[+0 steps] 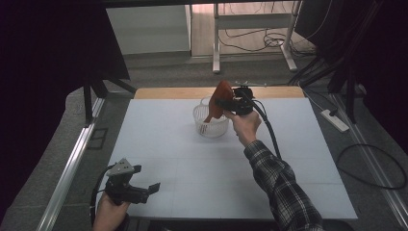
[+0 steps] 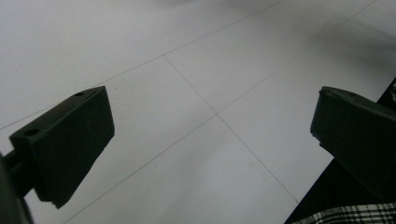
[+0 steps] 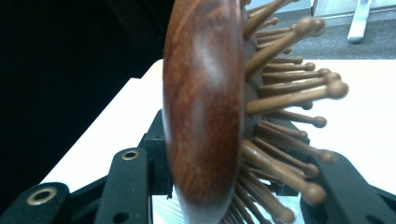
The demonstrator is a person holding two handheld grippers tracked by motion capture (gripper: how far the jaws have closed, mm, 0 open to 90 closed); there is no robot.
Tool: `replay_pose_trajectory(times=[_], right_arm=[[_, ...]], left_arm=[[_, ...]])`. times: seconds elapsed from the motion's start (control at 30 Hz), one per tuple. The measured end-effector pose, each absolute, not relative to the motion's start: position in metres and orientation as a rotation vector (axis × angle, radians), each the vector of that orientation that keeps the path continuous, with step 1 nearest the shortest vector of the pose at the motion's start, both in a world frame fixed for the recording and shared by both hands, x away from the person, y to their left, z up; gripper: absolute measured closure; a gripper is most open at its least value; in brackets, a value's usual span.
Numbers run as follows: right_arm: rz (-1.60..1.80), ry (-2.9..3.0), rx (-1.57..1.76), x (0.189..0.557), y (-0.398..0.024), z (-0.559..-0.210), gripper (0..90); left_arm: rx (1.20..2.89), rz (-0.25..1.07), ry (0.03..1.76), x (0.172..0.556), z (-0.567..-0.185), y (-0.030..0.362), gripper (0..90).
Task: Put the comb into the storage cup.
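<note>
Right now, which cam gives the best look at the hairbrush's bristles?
The right gripper view: the wooden hairbrush sits close up between the jaws of the right gripper, its ball-tipped pegs sharp. The high view shows it small and reddish, above the white basket, pegs unreadable. The left gripper view looks at the table.

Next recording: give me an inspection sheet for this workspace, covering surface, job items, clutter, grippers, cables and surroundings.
Surface: white table with a wooden strip along its far edge.
Job's things: wooden hairbrush held over a white basket, handle end pointing down into it; wooden pins seen in the right gripper view.
Clutter: nothing seen.
Grippers: right gripper shut on the hairbrush; left gripper open, low at the near left corner.
Cables: a black cable trails from the right gripper; loose cables on the floor.
Surroundings: power strip on grey floor, white table legs behind.
</note>
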State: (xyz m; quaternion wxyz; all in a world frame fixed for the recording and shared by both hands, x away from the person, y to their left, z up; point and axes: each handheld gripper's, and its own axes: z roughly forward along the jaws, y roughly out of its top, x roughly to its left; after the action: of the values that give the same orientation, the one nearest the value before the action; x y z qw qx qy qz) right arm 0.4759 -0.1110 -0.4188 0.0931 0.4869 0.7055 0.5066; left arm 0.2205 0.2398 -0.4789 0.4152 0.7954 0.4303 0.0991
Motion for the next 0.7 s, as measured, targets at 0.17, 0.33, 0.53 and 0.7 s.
replay_pose_trajectory(times=[0.17, 0.33, 0.53, 0.7], right_arm=[[1.521, 2.082, 1.473, 0.476, -0.115, -0.423, 51.1], [1.53, 2.079, 1.506, 0.476, -0.121, -0.428, 49.2], [1.527, 2.066, 1.529, 0.476, -0.127, -0.432, 46.8], [1.489, 2.061, 1.536, 0.476, -0.13, -0.436, 43.4]], left_arm=[[2.0, 0.245, 1.082, 0.221, -0.479, 0.24, 0.0], [2.003, 0.244, 1.081, 0.221, -0.479, 0.239, 0.0], [2.004, 0.244, 1.081, 0.222, -0.479, 0.239, 0.0], [2.004, 0.244, 1.081, 0.222, -0.479, 0.239, 0.0]])
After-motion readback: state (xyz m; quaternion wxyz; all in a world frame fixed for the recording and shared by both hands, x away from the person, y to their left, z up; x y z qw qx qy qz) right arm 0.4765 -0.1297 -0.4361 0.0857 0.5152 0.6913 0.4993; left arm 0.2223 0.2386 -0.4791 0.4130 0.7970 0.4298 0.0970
